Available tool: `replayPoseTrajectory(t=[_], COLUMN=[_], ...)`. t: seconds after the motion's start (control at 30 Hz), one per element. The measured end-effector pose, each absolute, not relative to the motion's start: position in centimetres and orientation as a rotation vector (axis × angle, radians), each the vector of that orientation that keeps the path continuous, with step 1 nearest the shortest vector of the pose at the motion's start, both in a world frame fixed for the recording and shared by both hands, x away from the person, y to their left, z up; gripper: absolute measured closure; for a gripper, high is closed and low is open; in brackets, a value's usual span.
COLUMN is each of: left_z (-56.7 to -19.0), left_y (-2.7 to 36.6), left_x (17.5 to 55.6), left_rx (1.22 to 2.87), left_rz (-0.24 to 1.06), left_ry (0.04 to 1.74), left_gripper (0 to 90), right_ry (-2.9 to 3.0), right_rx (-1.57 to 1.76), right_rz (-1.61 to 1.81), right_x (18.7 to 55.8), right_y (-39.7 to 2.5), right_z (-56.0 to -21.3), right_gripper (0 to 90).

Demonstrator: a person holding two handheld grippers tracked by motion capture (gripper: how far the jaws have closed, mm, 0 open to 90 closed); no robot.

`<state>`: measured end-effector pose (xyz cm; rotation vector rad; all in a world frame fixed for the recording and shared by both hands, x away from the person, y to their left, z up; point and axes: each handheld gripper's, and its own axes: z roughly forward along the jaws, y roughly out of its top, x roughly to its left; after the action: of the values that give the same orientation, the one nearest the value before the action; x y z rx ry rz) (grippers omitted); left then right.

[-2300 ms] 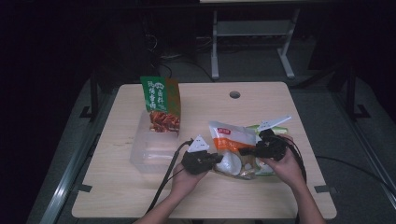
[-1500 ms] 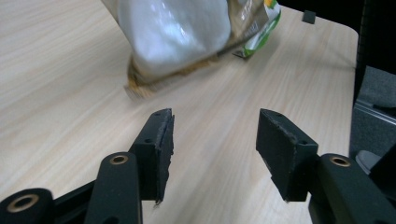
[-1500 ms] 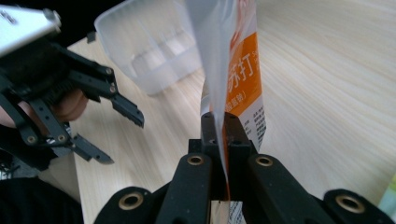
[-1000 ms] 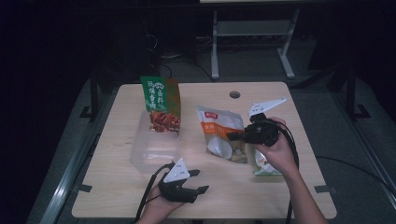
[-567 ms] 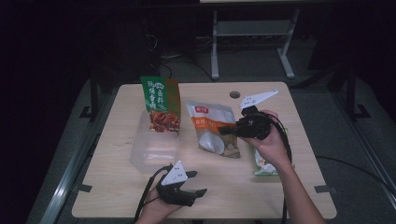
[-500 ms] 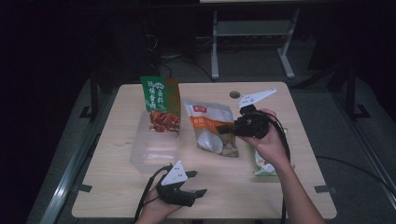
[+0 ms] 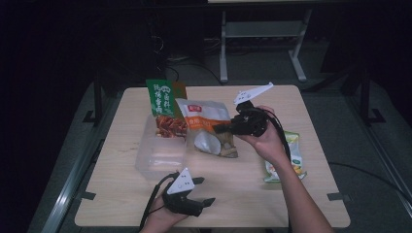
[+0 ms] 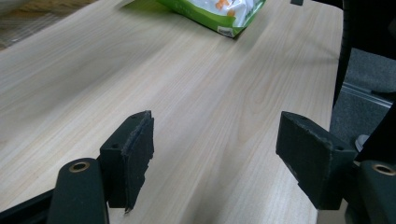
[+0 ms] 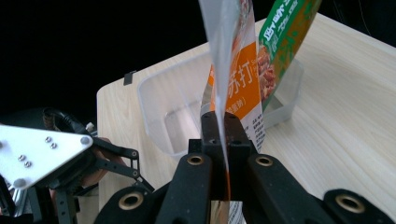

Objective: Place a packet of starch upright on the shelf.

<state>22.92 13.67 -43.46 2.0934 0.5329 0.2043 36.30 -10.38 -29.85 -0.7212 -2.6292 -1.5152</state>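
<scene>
In the high view my right gripper [image 7: 224,128] is shut on the edge of an orange-and-white snack bag [image 7: 206,127] and holds it above the table, just right of a clear plastic container [image 7: 160,156]. A green snack bag [image 7: 162,103] stands at the container's far end. The right gripper view shows my right gripper [image 9: 224,135] pinching the orange bag [image 9: 239,79], with the green bag [image 9: 283,32] and the container [image 9: 175,109] behind it. My left gripper [image 7: 203,191] rests open near the table's front edge. In the left gripper view my left gripper [image 8: 215,158] has bare wood between its jaws.
A green-and-white packet [image 7: 292,160] lies flat on the wooden table [image 7: 121,194] at the right, partly under the right forearm; the same packet [image 8: 219,11] shows at the top of the left gripper view. A metal rack [image 7: 262,36] stands beyond the table's far edge.
My right gripper has lifted the orange bag and carried it left, toward the container. My left gripper drew back to the front edge earlier and has stayed there, open.
</scene>
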Motion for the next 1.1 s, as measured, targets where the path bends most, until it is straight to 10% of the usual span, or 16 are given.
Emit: replayPoseTrajectory(t=[1.1], left_z=[-43.3], left_y=[13.8], left_x=[22.8], left_rx=[2.094], left_rz=[0.207], left_ry=[0.528], left_gripper=[26.4], right_ry=[-2.624], right_rx=[-0.594], right_rz=[-1.534], right_x=[37.9], right_y=[-4.5], right_z=[-27.9], right_gripper=[90.0])
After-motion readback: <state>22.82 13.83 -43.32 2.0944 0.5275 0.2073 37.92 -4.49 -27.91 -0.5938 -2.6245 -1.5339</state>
